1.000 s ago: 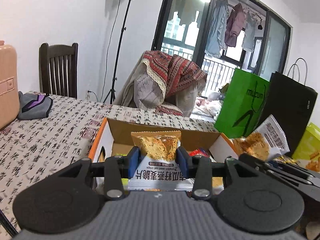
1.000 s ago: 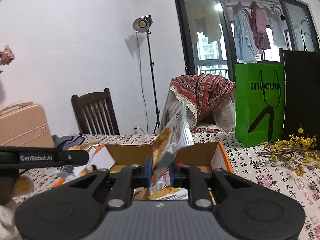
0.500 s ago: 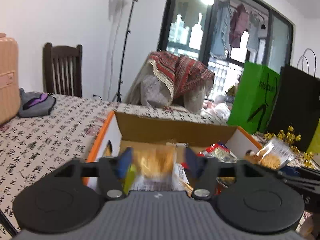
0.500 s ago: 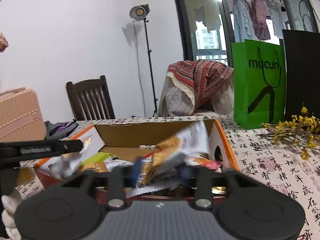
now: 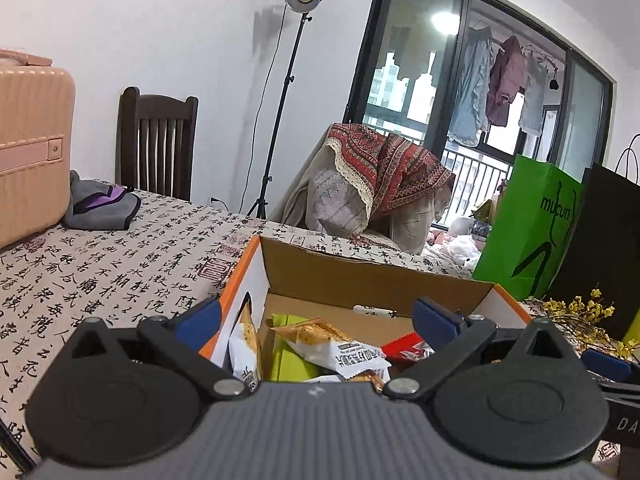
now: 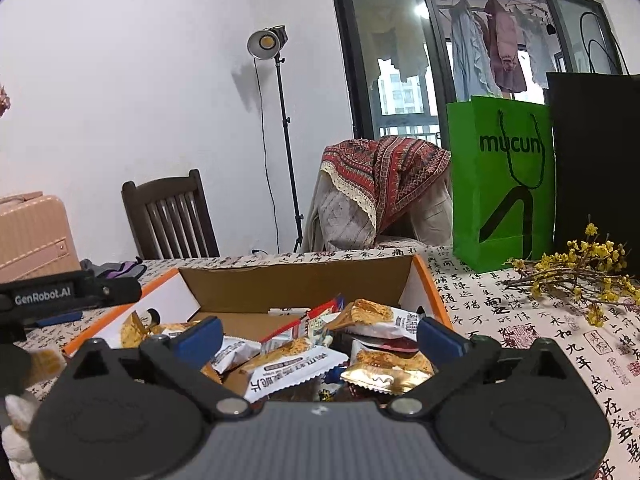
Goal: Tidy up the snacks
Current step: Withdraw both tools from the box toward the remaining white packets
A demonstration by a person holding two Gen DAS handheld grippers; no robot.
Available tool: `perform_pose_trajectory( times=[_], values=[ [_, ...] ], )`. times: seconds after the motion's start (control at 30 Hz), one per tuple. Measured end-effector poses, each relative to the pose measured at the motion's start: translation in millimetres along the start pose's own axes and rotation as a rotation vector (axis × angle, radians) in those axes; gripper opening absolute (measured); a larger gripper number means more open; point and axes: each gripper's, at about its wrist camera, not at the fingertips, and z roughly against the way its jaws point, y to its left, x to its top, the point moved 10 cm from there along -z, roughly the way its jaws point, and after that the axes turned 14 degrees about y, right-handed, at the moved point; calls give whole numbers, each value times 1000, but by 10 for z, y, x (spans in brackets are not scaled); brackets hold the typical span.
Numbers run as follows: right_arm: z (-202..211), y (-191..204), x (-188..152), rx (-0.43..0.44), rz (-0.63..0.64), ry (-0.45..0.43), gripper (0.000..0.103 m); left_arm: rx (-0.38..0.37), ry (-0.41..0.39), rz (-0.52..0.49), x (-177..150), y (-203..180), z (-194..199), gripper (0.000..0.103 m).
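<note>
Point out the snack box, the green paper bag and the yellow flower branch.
snack box [image 6: 296, 284]: right wrist view, inner back wall.
green paper bag [image 6: 476, 200]: right wrist view, front face left of the logo.
yellow flower branch [image 6: 580, 276]: right wrist view, middle blossoms.

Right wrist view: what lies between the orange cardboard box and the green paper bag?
Only bare calligraphy-print tablecloth separates the orange cardboard box from the green paper bag in the right wrist view.

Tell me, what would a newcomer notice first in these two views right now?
Probably the orange-edged cardboard box in the middle of the calligraphy-print tablecloth, heaped with snack packets. Next, the bright green paper bag standing behind it on the right, with yellow flower twigs lying beside.
</note>
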Motion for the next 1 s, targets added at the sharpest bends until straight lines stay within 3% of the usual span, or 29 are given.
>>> perform_pose_trajectory(
  times=[0.3,0.6,1.0],
  values=[
    [76,15,41,-2,9,-17,103,3,-16,-4,38,-23,54,103],
    [443,159,161,-19,53,-22,103,-5,15,4,155,-2,401,103],
    [768,82,-310,-34,18,106,103,7,135,-52,-363,483,748,103]
  ],
)
